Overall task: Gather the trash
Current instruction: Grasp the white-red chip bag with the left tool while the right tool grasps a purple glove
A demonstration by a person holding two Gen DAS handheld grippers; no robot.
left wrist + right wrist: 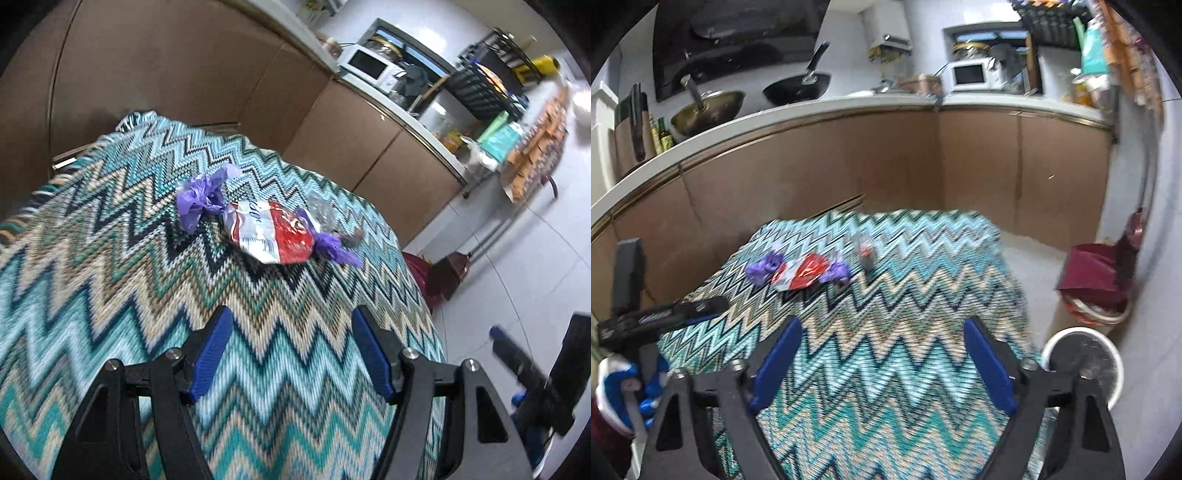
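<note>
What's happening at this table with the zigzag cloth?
A person holds a left hand-held gripper and a right hand-held gripper over the teal zigzag tablecloth, both open and empty. Ahead lie a crumpled red-and-white snack wrapper and purple plastic scraps, still untouched. A round white bin stands on the floor beside the table.

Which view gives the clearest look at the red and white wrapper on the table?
The left wrist view: the red and white wrapper is larger and sharper, its crumpled foil distinct. The right wrist view shows it smaller, farther and blurrier.
</note>
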